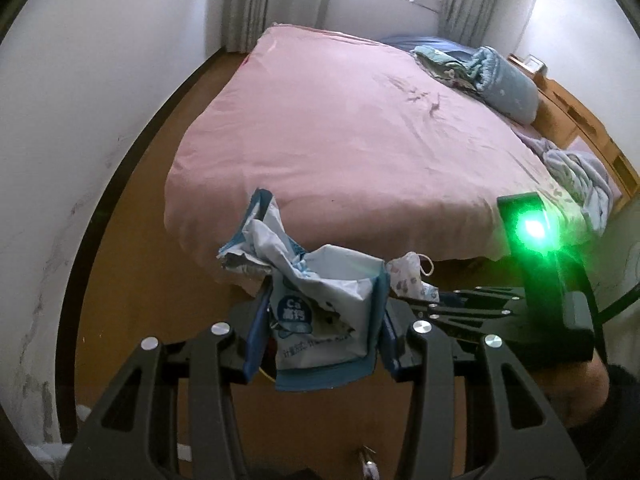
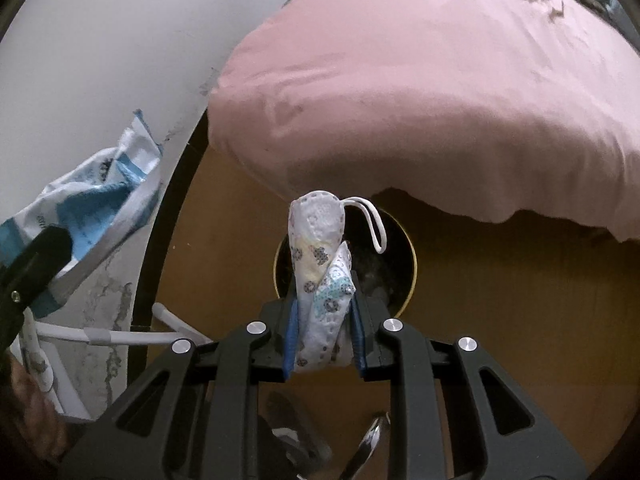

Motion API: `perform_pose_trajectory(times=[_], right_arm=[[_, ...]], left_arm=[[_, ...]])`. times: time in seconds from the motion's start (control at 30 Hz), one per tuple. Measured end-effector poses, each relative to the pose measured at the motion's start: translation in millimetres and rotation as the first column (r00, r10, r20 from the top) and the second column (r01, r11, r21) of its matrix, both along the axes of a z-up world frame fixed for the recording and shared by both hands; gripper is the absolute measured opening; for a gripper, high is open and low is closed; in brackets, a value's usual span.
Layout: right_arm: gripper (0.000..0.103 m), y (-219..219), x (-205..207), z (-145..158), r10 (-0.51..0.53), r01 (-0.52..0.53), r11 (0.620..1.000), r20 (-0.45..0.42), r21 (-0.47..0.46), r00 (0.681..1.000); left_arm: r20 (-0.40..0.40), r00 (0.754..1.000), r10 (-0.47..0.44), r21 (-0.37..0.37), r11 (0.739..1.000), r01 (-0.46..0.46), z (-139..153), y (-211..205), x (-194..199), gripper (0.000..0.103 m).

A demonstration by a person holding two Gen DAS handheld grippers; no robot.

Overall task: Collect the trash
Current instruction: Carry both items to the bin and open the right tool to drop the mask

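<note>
- Bed [image 1: 340,128] with a pink sheet fills most of both views; rumpled blue bedding [image 1: 504,80] lies at its far right side, and a wooden headboard [image 1: 580,128] runs along that edge.
- Floor [image 1: 140,260] of brown wood shows beside the bed, bordered by a dark skirting line and a white wall [image 1: 80,100].
- Bin [image 2: 400,264], round and dark inside with a thin golden rim, stands on the floor near the bed's corner; in the right wrist view it sits directly behind the right gripper's load.
- Left gripper [image 1: 320,332] is held level above the floor, pointing along the bed's length. Its jaws are partly closed and pinch a crumpled white and blue snack wrapper [image 1: 316,300], which sticks up and flops to the left of the blue pads [image 1: 256,336].
- Right gripper [image 2: 324,336] tilts downward toward the floor and bin. Its jaws are drawn close together and clamp a folded, patterned face mask [image 2: 320,272], which stands upright between them with its white ear loop [image 2: 372,224] curling out to the right.
- In the left wrist view the right gripper's body shows a bright green light [image 1: 534,230] just right of the wrapper, the two tools side by side; a hand [image 1: 588,392] grips it from below.
</note>
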State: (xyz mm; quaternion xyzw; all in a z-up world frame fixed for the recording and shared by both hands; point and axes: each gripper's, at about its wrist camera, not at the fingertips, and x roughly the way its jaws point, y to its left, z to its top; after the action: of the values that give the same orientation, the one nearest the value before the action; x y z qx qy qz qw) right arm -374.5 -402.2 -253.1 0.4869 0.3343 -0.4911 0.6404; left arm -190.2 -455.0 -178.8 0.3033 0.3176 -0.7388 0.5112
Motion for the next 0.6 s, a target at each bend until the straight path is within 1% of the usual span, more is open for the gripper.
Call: perform_pose_trajectory(times=[0.03, 0.1, 0.17, 0.27, 0.33, 0.43, 0.6], right_arm=[[0.021, -3.2, -6.3, -0.7, -0.004, 0.004, 1.000, 0.003, 0.005, 1.000], [0.021, -7.2, -9.9, -4.1, -0.011, 0.011, 1.000, 0.017, 0.017, 1.000], [0.021, -13.5, -11.2, -6.1, -0.012, 0.011, 1.000, 0.034, 0.027, 0.999], [0.024, -20.5, -12.7, -5.8, -0.011, 0.010, 1.000, 0.046, 0.008, 0.999], [0.048, -21.2, -13.5, -6.4, -0.020, 0.020, 1.000, 0.047, 0.000, 0.999], [0.048, -22.0, -12.2, -5.1, -0.024, 0.024, 1.000, 0.053, -0.009, 0.998], [0.049, -18.7, -14.8, -3.7, -0.023, 0.024, 1.000, 0.074, -0.006, 0.997]], left_arm=[[0.022, 1.000, 0.002, 0.000, 1.000, -0.002, -1.7, -0.4, -1.3, 0.046], [0.012, 1.000, -0.002, -0.008, 1.000, 0.002, 0.0, 2.2, -2.1, 0.046], [0.030, 1.000, -0.010, -0.026, 1.000, 0.010, 2.5, 5.3, -7.1, 0.046], [0.020, 1.000, -0.012, -0.033, 0.999, 0.012, 7.2, 7.6, -3.5, 0.047], [0.008, 1.000, -0.008, -0.009, 1.000, 0.008, 3.2, 6.1, -1.3, 0.047], [0.004, 1.000, -0.003, 0.015, 1.000, 0.003, -1.8, 7.6, 1.5, 0.047], [0.006, 1.000, 0.000, 0.023, 1.000, 0.000, -2.3, 5.3, -0.1, 0.047]])
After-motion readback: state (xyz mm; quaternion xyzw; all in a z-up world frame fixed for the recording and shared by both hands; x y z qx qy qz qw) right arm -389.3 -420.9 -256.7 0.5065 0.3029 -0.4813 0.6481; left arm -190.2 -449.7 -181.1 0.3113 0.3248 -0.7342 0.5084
